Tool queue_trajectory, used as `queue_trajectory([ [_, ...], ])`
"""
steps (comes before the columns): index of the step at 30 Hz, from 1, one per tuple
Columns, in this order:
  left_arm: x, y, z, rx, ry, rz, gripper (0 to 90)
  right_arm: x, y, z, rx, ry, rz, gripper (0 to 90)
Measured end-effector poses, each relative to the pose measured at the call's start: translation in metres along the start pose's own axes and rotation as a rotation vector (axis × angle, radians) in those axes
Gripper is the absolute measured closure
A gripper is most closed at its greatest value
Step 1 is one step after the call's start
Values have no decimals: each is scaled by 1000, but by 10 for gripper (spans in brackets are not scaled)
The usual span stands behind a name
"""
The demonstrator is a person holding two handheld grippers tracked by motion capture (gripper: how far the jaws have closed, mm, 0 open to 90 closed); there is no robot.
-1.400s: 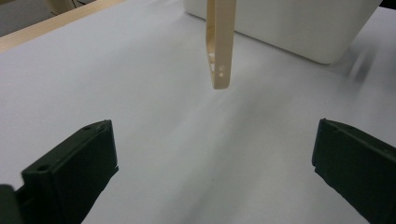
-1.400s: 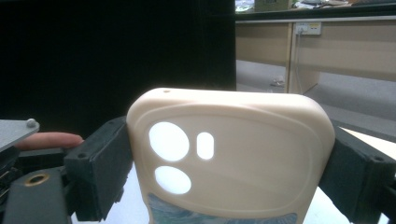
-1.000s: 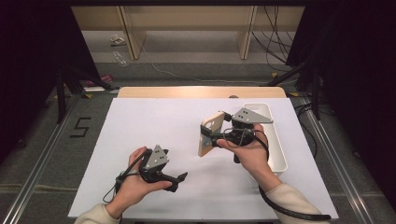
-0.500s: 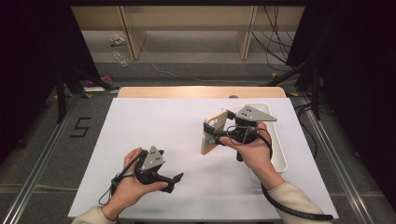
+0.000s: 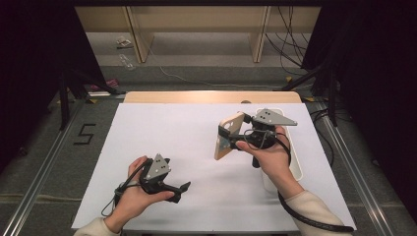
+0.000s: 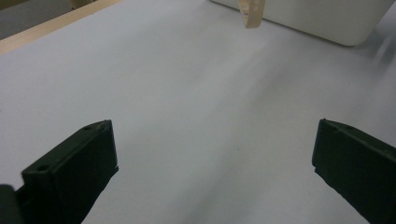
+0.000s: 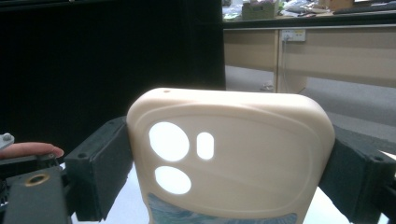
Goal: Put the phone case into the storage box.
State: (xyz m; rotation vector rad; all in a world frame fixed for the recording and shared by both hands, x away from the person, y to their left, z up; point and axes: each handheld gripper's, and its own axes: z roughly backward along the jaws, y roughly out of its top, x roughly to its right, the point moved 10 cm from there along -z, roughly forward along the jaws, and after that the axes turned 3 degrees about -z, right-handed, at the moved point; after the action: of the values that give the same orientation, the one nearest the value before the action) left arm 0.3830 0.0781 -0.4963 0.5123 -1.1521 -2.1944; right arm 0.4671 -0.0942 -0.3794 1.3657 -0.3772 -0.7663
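A cream phone case [image 5: 223, 150] with camera cut-outs hangs upright above the right half of the white table [image 5: 172, 132]. My right gripper [image 5: 226, 134] is shut on it across its width. In the right gripper view the case [image 7: 243, 140] stands between the two black pads [image 7: 100, 168], each pressed against a side edge. My left gripper [image 5: 181, 190] rests low near the table's front left, pointing right, with its jaws wide apart. Between the left gripper's [image 6: 215, 163] fingers lies bare table. The case's lower end [image 6: 251, 13] shows far ahead in the left gripper view.
A white rectangular tray [image 5: 296, 164] sits along the table's right edge, under and behind my right hand; its wall [image 6: 322, 21] shows in the left gripper view. A wooden strip [image 5: 211, 97] runs along the table's far edge. Dark curtains flank both sides.
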Motion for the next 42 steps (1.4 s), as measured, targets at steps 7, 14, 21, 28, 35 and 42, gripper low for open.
queue_trajectory([
  [7, -1, 0, 0, -1, 1, 2, 0, 2, 3, 2, 2, -3, -3, 130],
  [14, -1, -1, 0, -6, 2, 2, 0, 6, 7, 6, 14, -15, -5, 130],
  [21, -2, -2, 0, -6, 2, 8, 0, 11, 10, 9, 19, -26, -8, 130],
  [28, -2, -2, 0, -5, 3, 11, 0, 15, 13, 11, 24, -34, -12, 131],
  [35, -2, -1, 0, -5, 2, 12, 0, 20, 20, 17, 42, -46, -17, 131],
  [42, -2, -2, 0, -4, 3, 13, 0, 25, 24, 21, 53, -57, -22, 131],
])
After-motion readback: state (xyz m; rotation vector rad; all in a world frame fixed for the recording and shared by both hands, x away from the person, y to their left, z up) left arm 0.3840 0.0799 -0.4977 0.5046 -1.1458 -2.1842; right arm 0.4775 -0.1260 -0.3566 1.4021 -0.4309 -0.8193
